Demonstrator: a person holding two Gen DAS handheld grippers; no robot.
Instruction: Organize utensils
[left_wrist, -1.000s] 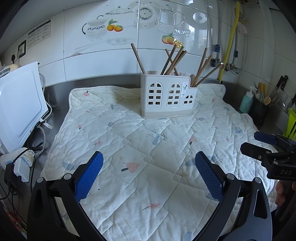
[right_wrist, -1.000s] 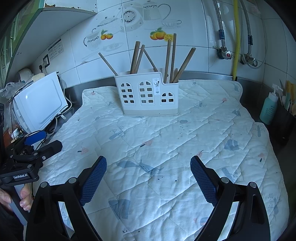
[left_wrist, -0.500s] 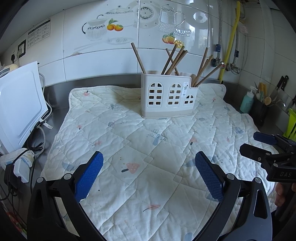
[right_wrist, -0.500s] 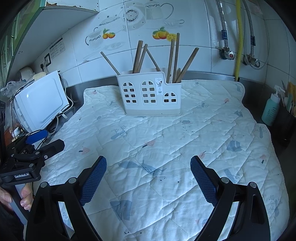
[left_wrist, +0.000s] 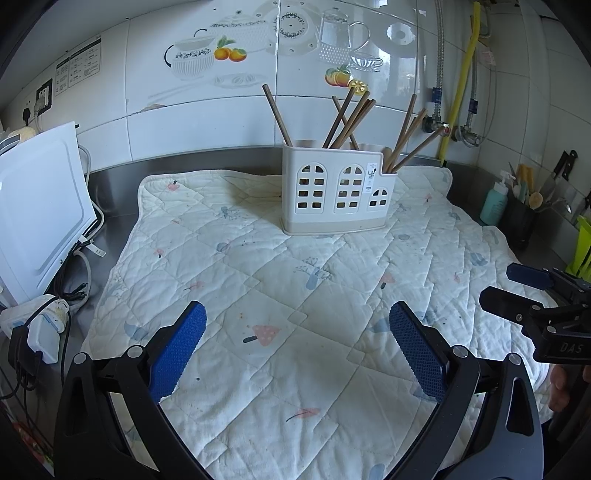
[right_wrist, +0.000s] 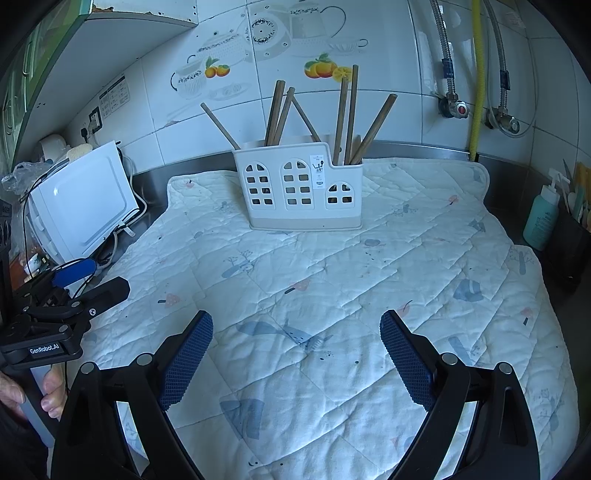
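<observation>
A white utensil holder (left_wrist: 337, 194) (right_wrist: 300, 188) with arched cut-outs stands at the back of a quilted mat (left_wrist: 295, 295) (right_wrist: 332, 288). Several brown wooden utensil handles (left_wrist: 349, 118) (right_wrist: 349, 114) stick up from it, leaning in different directions. My left gripper (left_wrist: 297, 349) hovers open over the mat's near part, nothing between its blue pads. My right gripper (right_wrist: 295, 356) is likewise open and empty, well short of the holder. Each gripper shows at the edge of the other's view: the right one (left_wrist: 532, 291), the left one (right_wrist: 85, 280).
A white appliance (left_wrist: 37, 218) (right_wrist: 85, 206) with cables and a plug (left_wrist: 44, 332) sits left of the mat. At the right stand a teal bottle (left_wrist: 493, 203) (right_wrist: 543, 218) and a dark pot of tools (left_wrist: 521, 218). Pipes run down the tiled wall (right_wrist: 476, 74). A hand (right_wrist: 33, 398) holds the left gripper.
The right wrist view has crept slightly nearer the holder and lower. The left gripper has barely moved. Both stay open.
</observation>
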